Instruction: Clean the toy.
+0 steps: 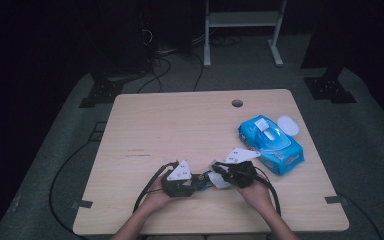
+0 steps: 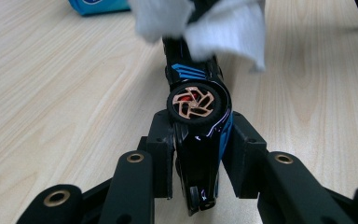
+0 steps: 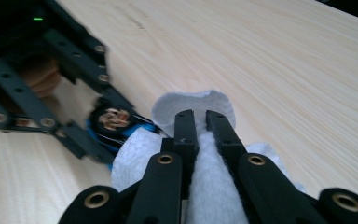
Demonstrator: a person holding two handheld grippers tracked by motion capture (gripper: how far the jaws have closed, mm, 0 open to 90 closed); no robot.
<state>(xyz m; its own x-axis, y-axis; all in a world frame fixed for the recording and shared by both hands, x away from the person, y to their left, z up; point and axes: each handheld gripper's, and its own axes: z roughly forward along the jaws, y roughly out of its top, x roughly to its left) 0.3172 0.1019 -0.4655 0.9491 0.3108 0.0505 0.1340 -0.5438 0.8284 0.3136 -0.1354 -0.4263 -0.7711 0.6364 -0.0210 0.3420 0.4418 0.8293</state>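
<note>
toy car (image 2: 198, 135), black with blue stripes and a copper-spoked wheel, clamped on its side between the jaws of the left gripper (image 2: 196, 154), held just above the near edge of the table (image 1: 180, 125) in front of the person. pinched tight in the right gripper (image 3: 199, 122), a white wet wipe (image 3: 209, 186), pressed against the far end of the car and draped over it. judged from this: wiping under way, the wipe already pulled from its pack and on the car, the wheel side toward the left gripper's camera not covered yet; how clean the car is, impossible to tell; probably left to do, the rest of the body and the parts under the left jaws, which would need a regrip. both grippers meeting nose to nose in the high view, left gripper (image 1: 180, 181) and right gripper (image 1: 234, 172), hands wrapped round each. farther back on the right, well apart from the work, a blue pack of wipes (image 1: 271, 144) with its white lid flipped open. pale wood-grain tabletop, a few faint dark marks left of centre, a round cable hole (image 1: 237, 103) near the far edge, strips of tape at the near corners. beyond, grey carpet, trailing black cables, dark stand feet, a white metal frame (image 1: 242, 30) at the back, the room dim and mostly black.
</note>
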